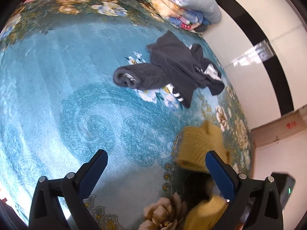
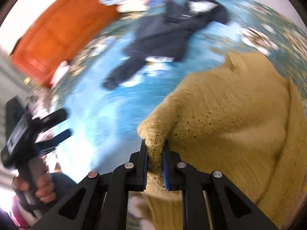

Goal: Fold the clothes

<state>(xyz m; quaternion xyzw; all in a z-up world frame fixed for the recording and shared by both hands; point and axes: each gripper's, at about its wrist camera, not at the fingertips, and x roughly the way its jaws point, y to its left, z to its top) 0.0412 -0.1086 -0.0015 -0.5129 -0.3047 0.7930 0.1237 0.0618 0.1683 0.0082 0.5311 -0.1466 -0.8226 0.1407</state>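
Left wrist view: the left tongs hang wide apart with nothing between the blue-padded fingers, above a teal, short-piled carpet with floral borders. Taking the dark hoodie as the landmark: it lies crumpled on the carpet beyond the tongs, fleece-like, with white stripes showing and one sleeve cuff gaping. Past it, against a wooden furniture edge, sits a stack of folded quilts. On the near side of the hoodie, beside the right finger, is the blurred mustard sweater.

Right wrist view: the right tongs are clamped on a bunched edge of the mustard sweater, a thick, fuzzy knit with visible ribbing, which drapes away from the grip on the near side of the hoodie. The left tongs show here too, gaping, held in the person's hand.

Judged step: the sweater is just being taken up for spreading or a first fold; the hoodie looks untouched. Next, the free tongs would need to catch an opposite edge so the heavy knit can be laid flat.
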